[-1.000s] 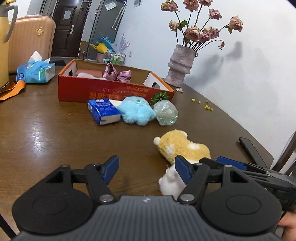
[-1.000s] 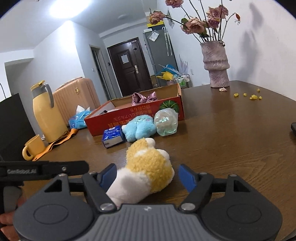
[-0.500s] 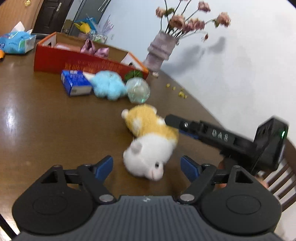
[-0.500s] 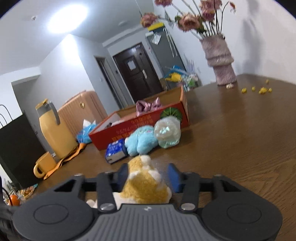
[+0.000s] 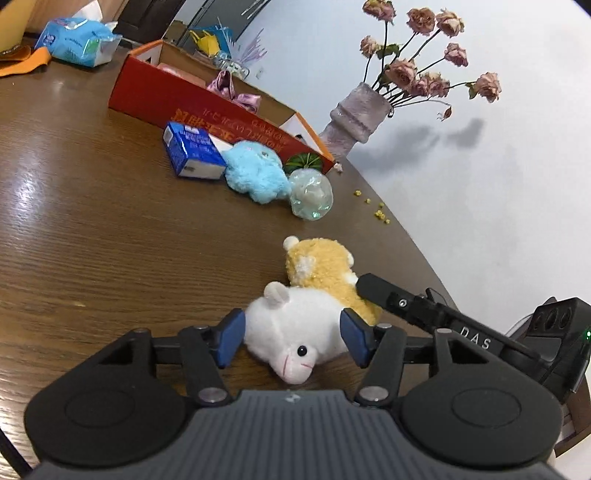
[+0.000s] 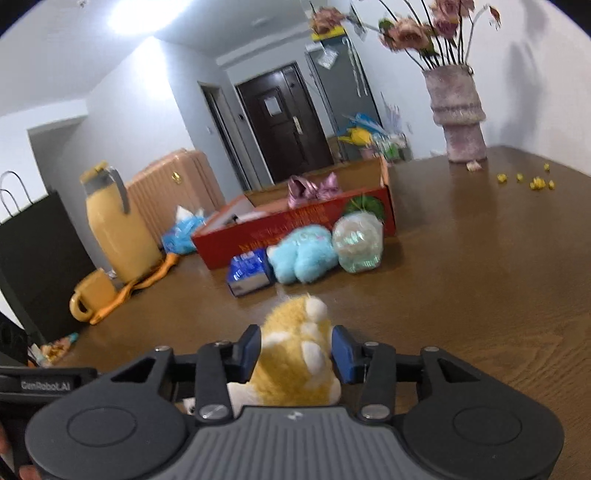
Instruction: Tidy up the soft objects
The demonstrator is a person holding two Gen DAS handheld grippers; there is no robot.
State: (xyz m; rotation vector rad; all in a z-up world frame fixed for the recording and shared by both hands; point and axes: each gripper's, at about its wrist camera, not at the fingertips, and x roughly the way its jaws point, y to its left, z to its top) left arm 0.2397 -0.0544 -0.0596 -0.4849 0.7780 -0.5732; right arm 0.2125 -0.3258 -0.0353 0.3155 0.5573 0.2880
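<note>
At the bottom centre of both views, the plush hamster [image 5: 314,295] lies on the counter [image 5: 92,240]; the left claw [image 5: 291,338], just closing, squeezes its white head, and the right claw [image 6: 295,354] grips its orange back

walls [image 6: 147,110]: white | door [image 6: 284,122]: dark | table [image 6: 480,258]: brown wood | ceiling light [image 6: 136,14]: on

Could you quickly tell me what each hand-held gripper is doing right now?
Left hand-held gripper: jaws have just been closing around the white head of the plush hamster, pads at its sides.
Right hand-held gripper: shut on the hamster's orange rear.
</note>
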